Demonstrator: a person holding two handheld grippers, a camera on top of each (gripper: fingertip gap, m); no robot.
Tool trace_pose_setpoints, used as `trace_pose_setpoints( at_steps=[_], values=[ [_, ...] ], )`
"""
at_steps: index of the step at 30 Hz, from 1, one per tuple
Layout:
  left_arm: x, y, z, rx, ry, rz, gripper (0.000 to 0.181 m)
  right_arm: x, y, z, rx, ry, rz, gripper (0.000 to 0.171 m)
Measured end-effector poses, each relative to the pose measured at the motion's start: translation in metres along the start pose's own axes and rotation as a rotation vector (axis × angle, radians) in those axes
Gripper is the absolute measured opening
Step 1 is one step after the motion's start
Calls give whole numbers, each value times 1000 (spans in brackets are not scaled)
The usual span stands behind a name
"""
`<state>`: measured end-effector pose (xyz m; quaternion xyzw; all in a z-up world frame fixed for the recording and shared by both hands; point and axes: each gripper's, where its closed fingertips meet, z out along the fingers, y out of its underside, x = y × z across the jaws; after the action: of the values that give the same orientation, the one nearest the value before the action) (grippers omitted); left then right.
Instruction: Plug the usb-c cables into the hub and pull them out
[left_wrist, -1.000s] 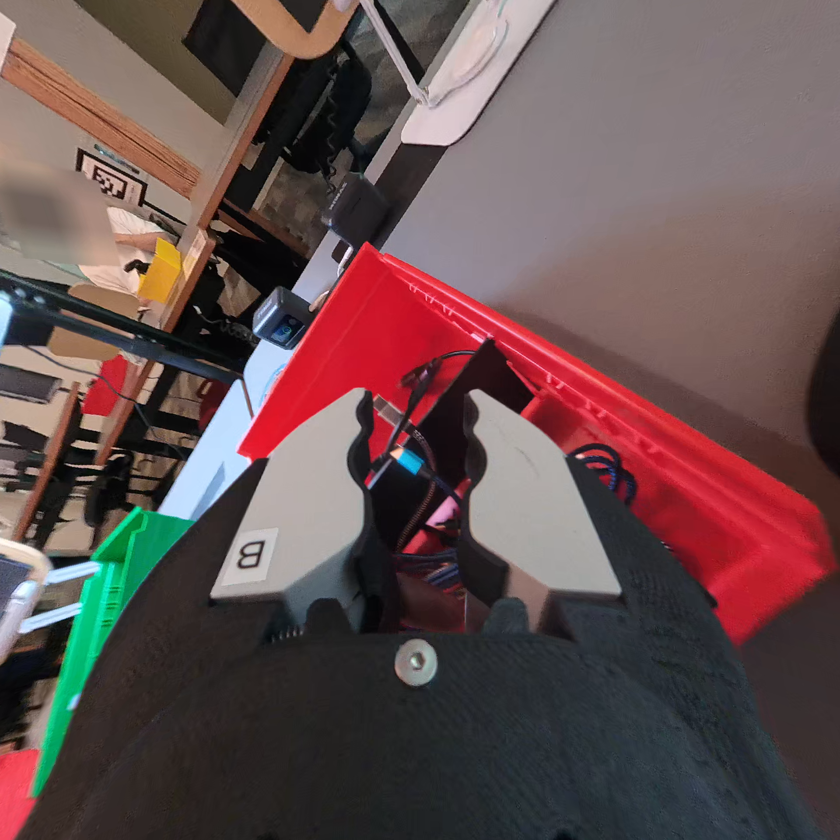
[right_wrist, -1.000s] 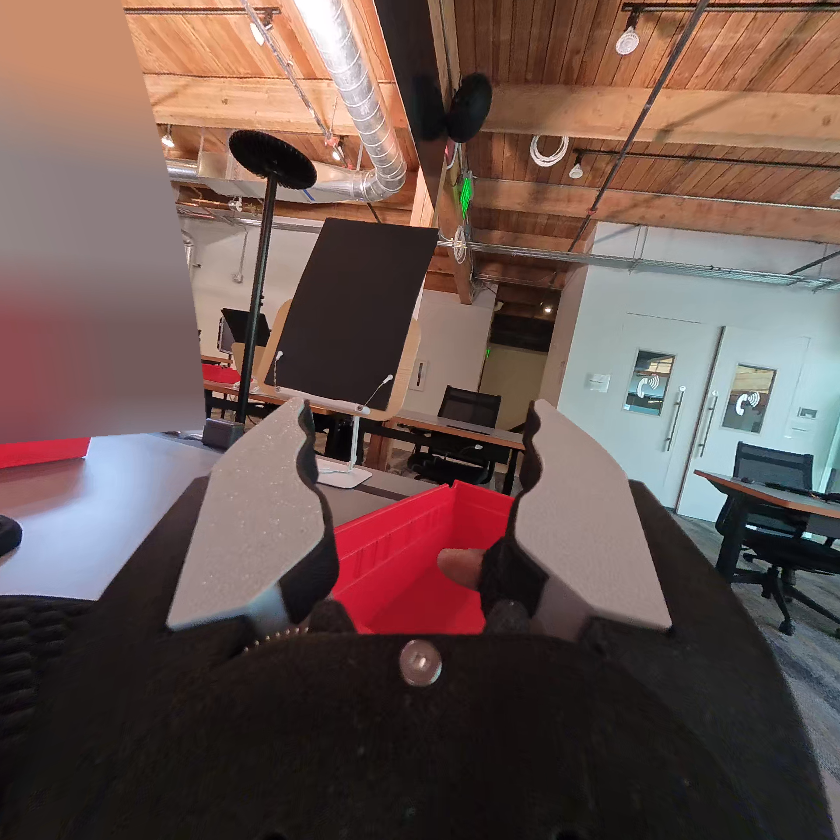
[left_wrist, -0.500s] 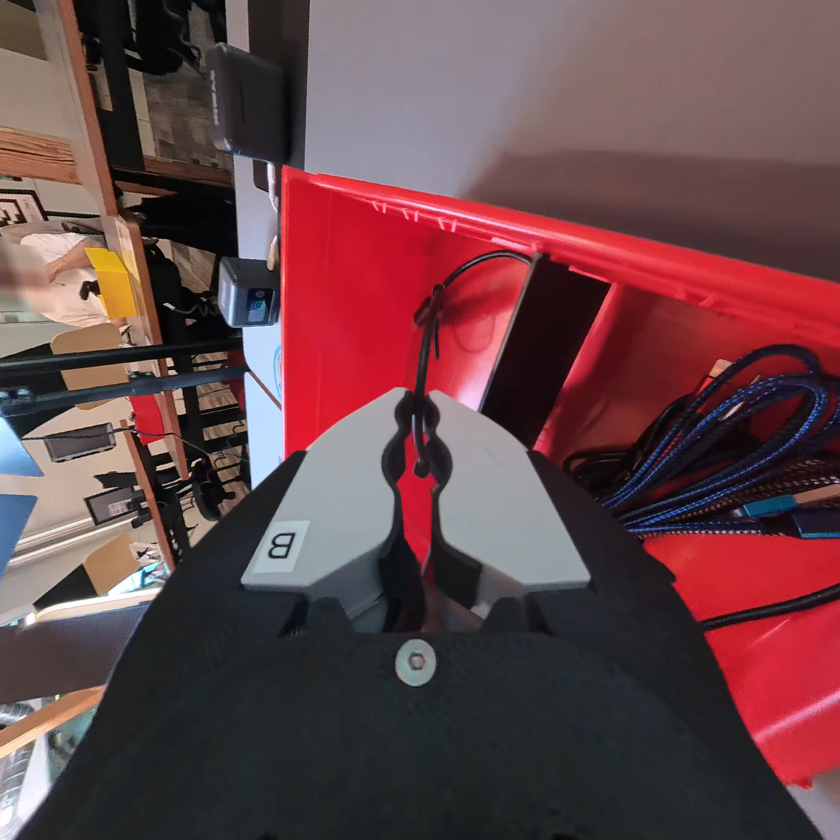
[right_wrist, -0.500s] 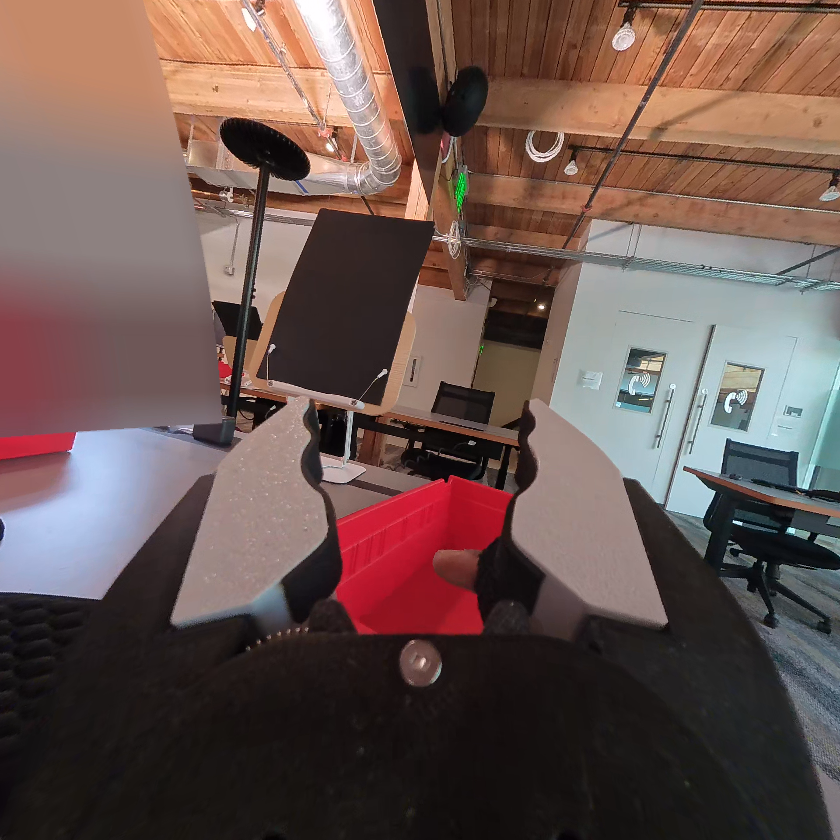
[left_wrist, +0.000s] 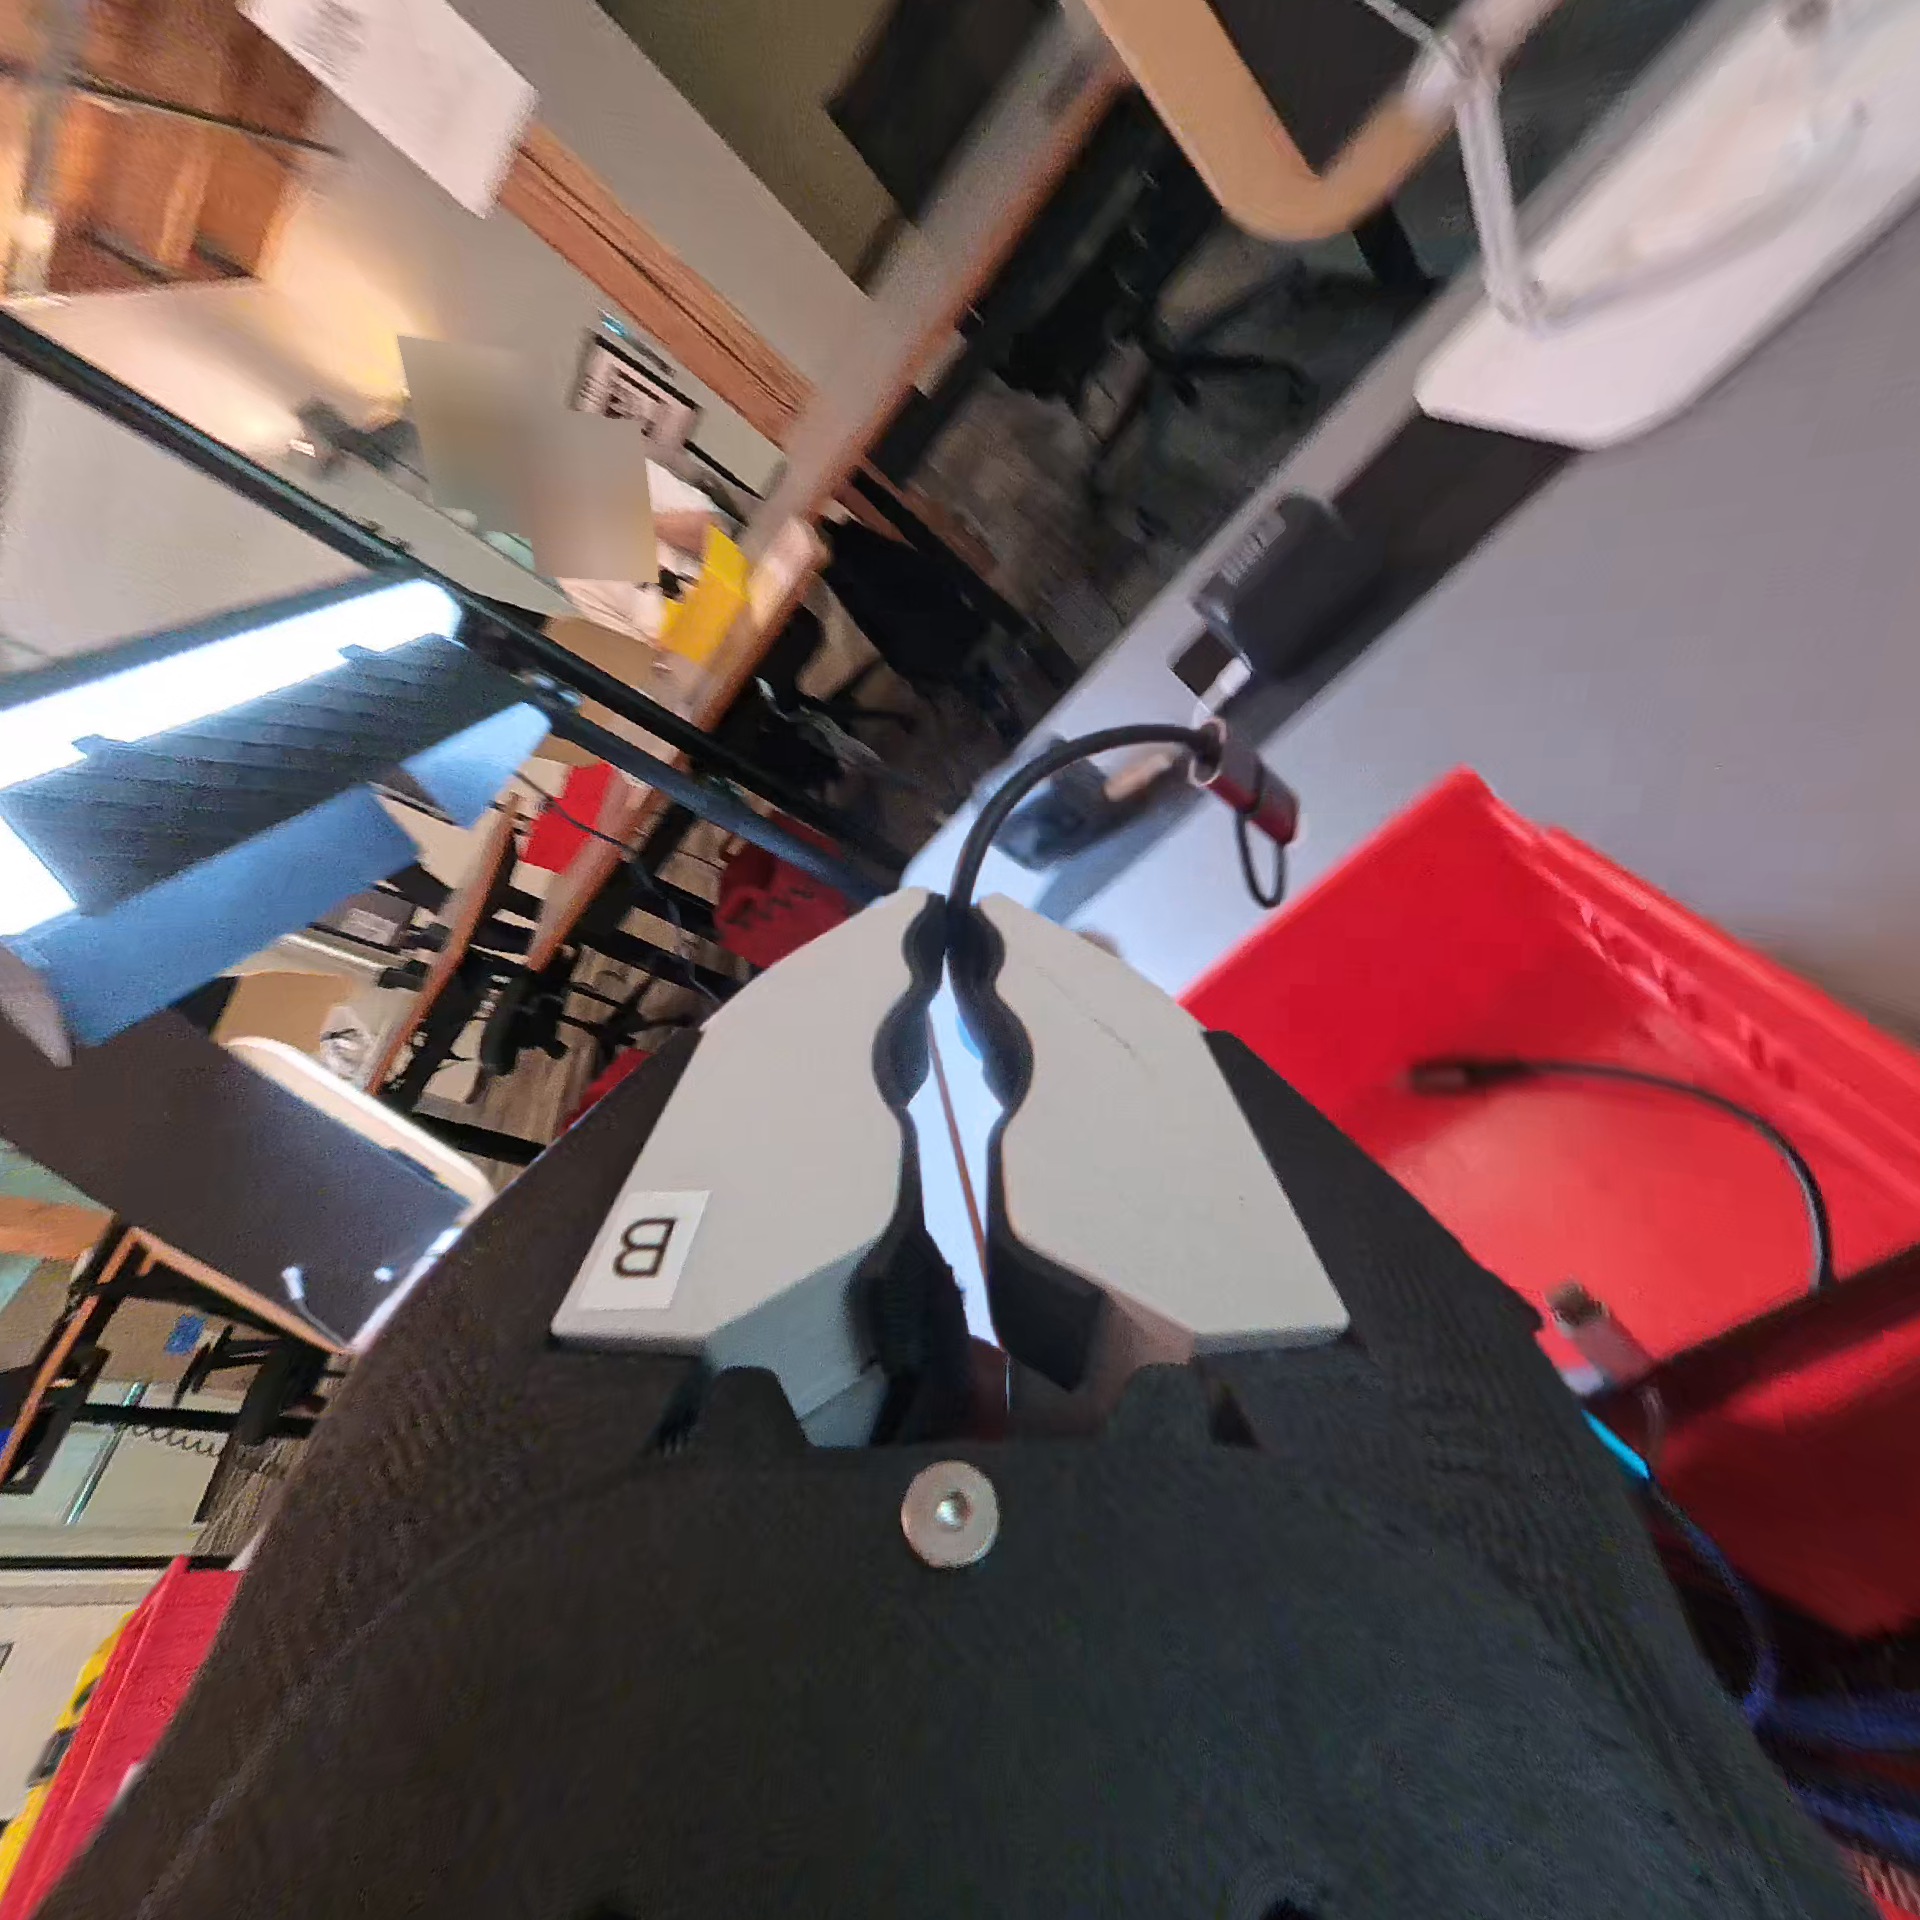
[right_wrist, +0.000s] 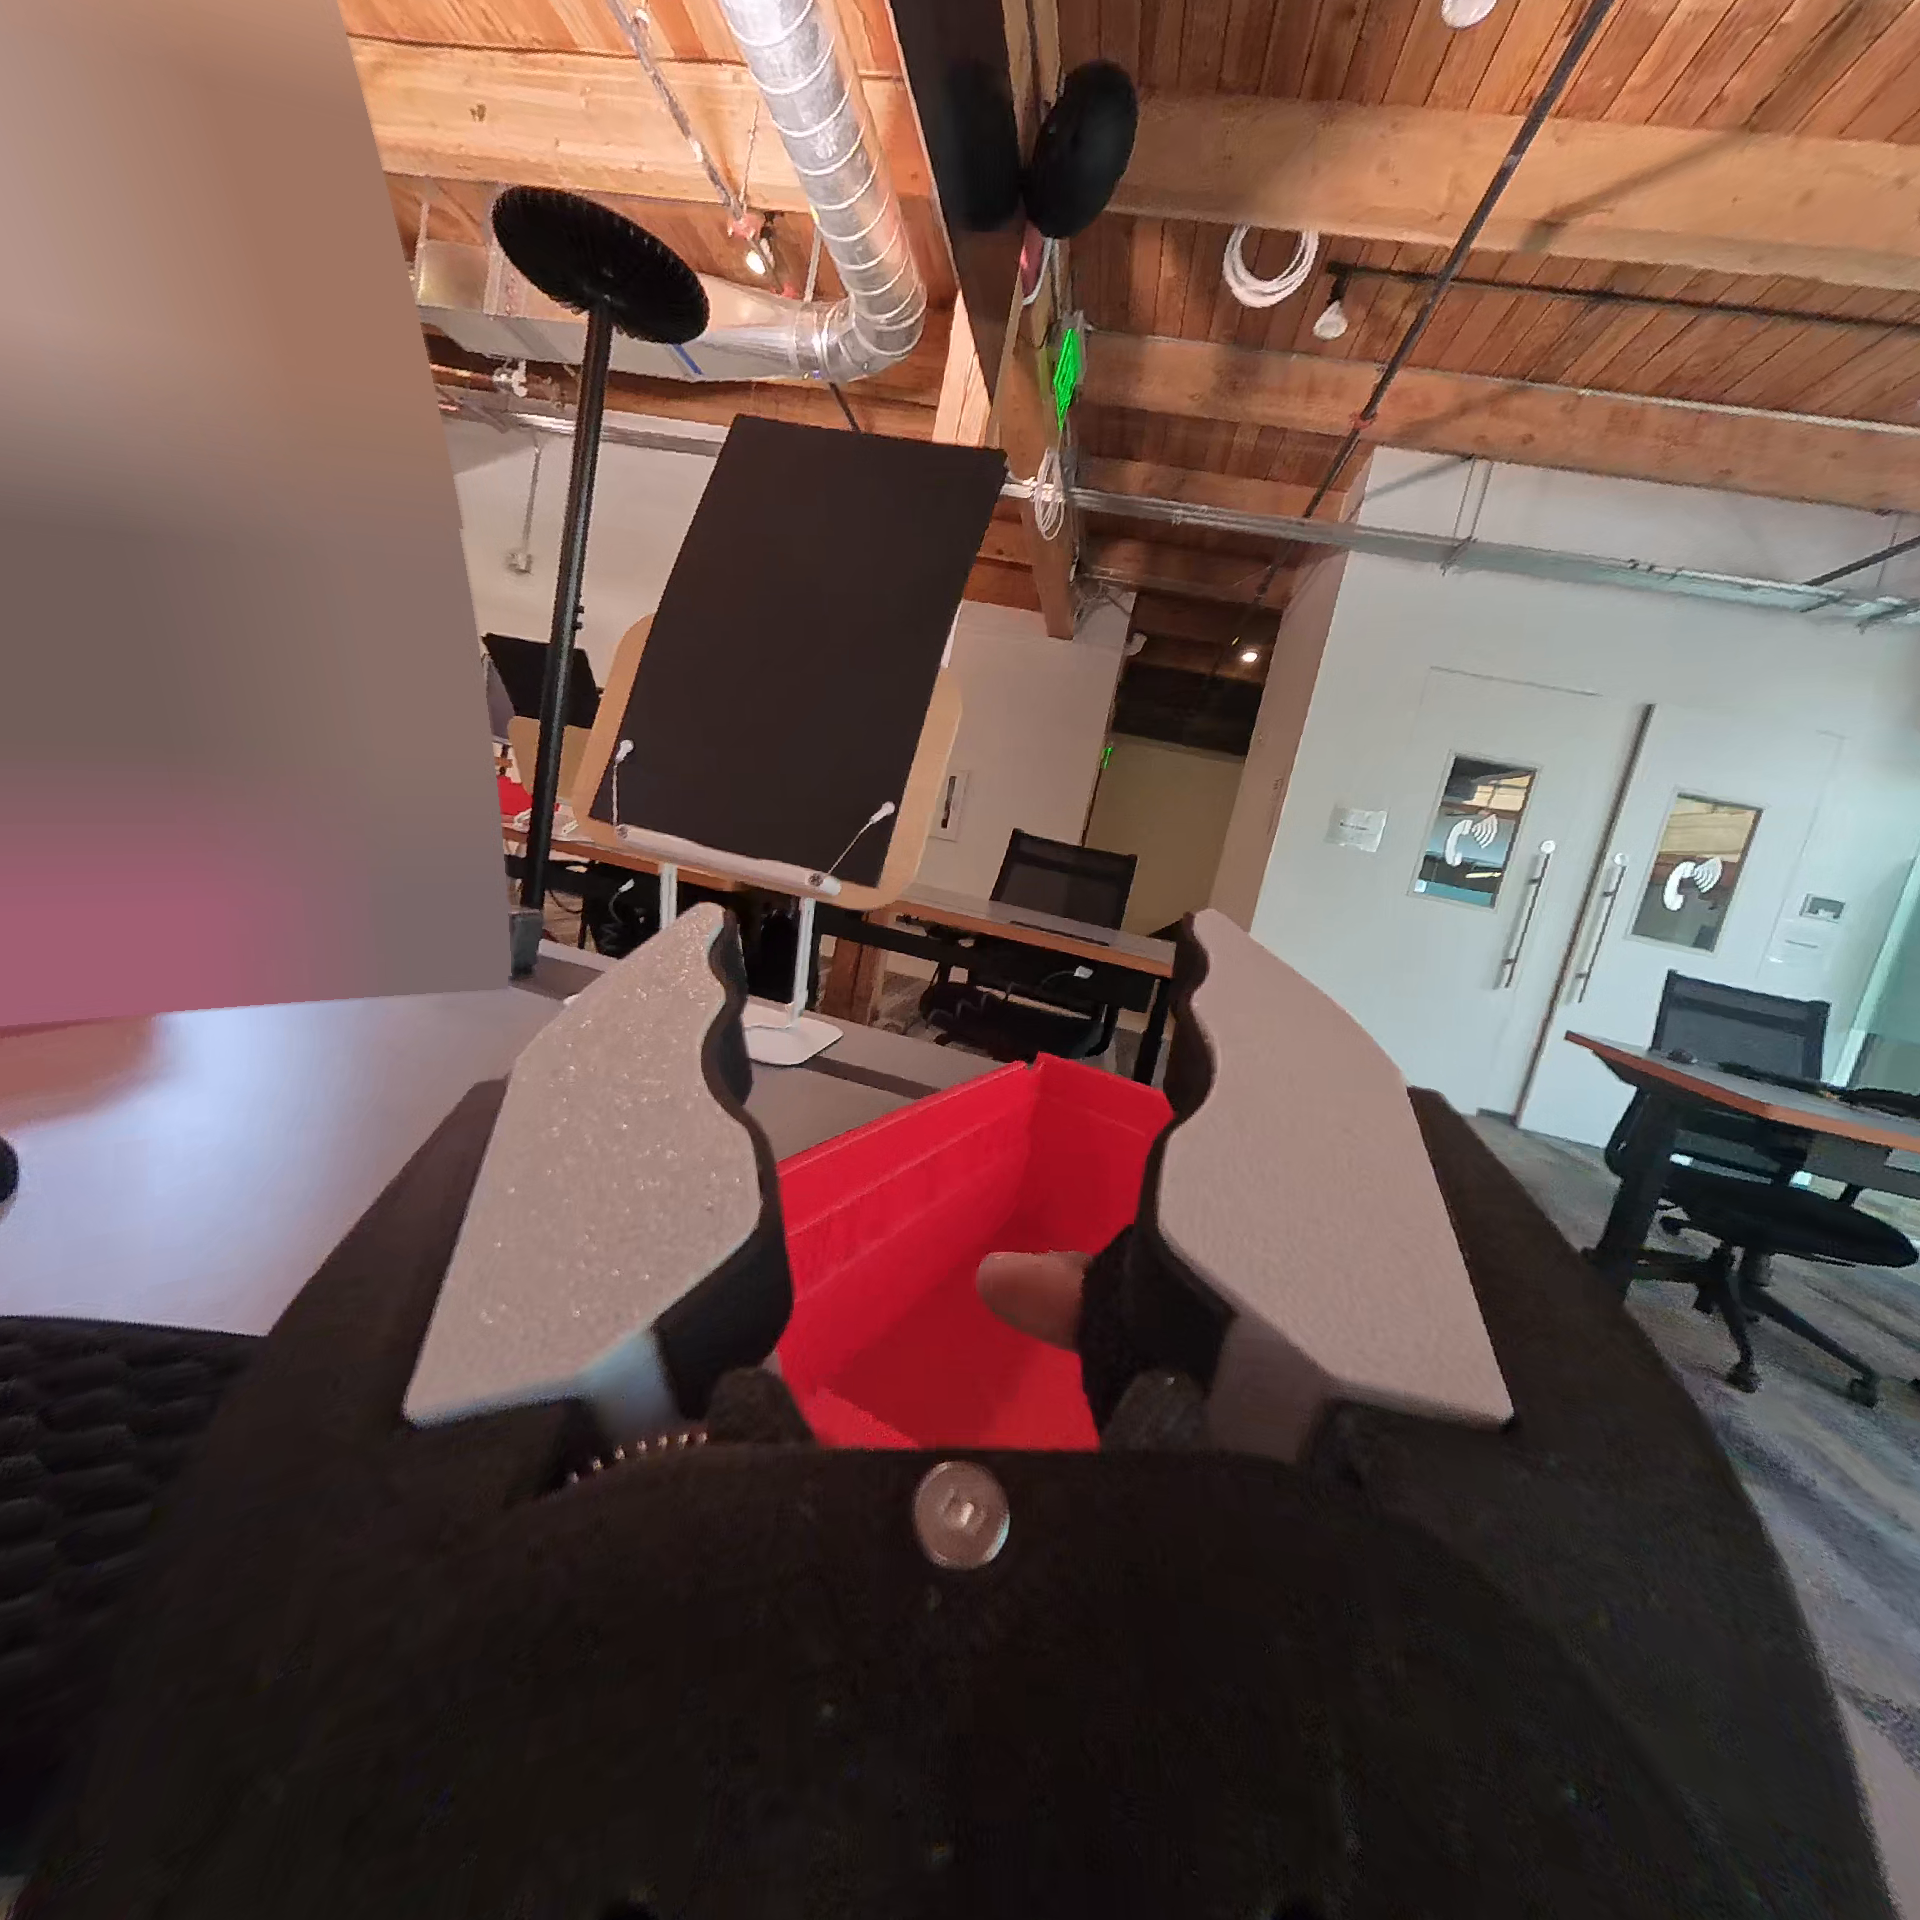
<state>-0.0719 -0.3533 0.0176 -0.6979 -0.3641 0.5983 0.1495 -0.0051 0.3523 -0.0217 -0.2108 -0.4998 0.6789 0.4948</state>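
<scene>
My left gripper (left_wrist: 951, 940) is clamped on a thin black cable (left_wrist: 1023, 795), the jaws pinched together at their tips around it. Half a second ago that pinch sat down inside the red bin (left_wrist: 1558, 1091); now the cable is lifted clear, arcing from the tips toward one o'clock and ending in a dark red connector (left_wrist: 1252, 798) that dangles in the air above the grey table (left_wrist: 1662, 644). I read that as one cable picked and ready to carry to the hub, though I see no hub in either view, so plugging has not begun. The left gripper is rolled hard over and tipped upward, the room slanting across its view, with motion blur at the edges. At four o'clock another black cable (left_wrist: 1714, 1117) lies curled on the bin floor, and blue braided cables (left_wrist: 1756, 1652) show near five o'clock. My right gripper (right_wrist: 961, 1049) has barely shifted over the last second: jaws wide apart and empty, level, pointing over the bin's far end (right_wrist: 987, 1143), a fingertip (right_wrist: 1023, 1294) showing between them. Beyond stand a black panel on a stand (right_wrist: 800, 665) at twelve o'clock and office doors (right_wrist: 1579, 852) at two.
</scene>
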Motion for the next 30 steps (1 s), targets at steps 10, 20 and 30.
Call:
trace_pose_setpoints(
  at_steps=[10, 20, 30],
  values=[
    [-32, -89, -50, 324, -15, -241, 4, -27, 11, 13, -88, -96, -46, 79],
    [-14, -92, -82, 360, 29, -234, 5, -29, 5, 10, -72, -105, -40, 77],
    [40, -118, -129, 566, 190, -447, 5, -84, -3, 31, -25, -283, 20, 71]
  ],
)
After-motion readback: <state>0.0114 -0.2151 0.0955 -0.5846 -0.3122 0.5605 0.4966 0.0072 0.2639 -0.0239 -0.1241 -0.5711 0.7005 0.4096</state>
